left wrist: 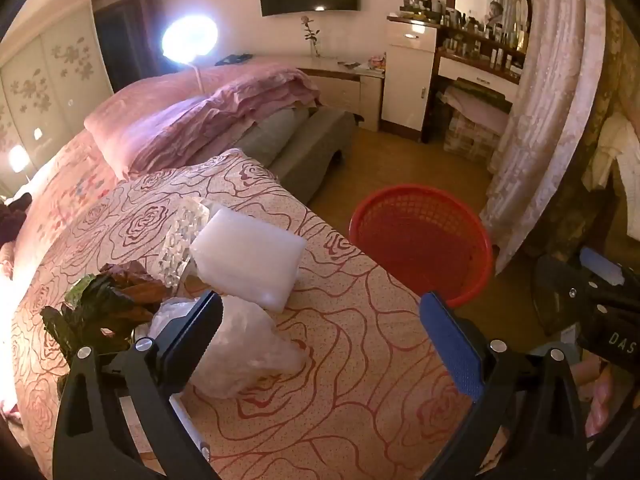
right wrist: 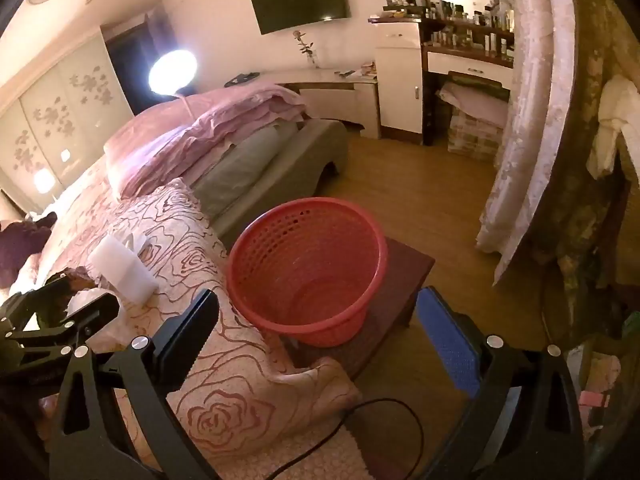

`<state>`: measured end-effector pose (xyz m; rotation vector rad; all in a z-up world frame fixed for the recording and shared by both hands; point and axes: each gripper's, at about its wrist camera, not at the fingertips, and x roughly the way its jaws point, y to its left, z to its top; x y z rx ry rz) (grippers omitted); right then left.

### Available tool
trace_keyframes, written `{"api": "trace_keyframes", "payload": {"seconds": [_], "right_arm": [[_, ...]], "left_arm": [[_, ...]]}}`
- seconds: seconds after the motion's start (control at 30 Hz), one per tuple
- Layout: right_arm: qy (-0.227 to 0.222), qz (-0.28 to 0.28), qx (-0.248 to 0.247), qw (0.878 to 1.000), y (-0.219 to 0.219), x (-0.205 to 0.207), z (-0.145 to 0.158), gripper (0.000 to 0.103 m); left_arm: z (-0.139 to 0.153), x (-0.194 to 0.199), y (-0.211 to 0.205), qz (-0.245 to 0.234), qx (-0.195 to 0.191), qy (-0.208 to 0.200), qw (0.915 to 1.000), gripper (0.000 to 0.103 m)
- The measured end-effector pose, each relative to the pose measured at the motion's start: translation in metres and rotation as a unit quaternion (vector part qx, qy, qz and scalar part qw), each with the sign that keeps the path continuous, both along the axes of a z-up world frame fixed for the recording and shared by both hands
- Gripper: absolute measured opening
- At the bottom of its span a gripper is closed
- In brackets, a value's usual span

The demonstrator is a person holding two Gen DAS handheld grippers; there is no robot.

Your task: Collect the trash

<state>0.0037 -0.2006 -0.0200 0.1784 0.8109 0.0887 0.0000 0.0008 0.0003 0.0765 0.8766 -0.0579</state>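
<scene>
Both grippers, left gripper [left wrist: 320, 320] and right gripper [right wrist: 320, 320], spread wide, empty; perhaps plastic wrap [left wrist: 240, 344] below left.

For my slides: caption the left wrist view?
Open left gripper above trash on the bedspread, beside an empty red basket.
</scene>
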Motion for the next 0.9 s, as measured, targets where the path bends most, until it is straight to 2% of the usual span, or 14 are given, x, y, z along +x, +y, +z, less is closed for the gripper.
{"api": "trace_keyframes", "payload": {"seconds": [0.13,0.9], "right_arm": [[-0.007,-0.003,-0.017,1.000,-0.001,-0.002,-0.001,0.096],[-0.007,-0.022,-0.023,0.999,-0.008,0.000,-0.001,0.096]], "left_arm": [[-0.001,0.001,0.001,0.000,0.001,0.001,1.0000,0.095],[-0.010,0.005,0.005,0.005,0.004,0.006,1.0000,0.095]]}}
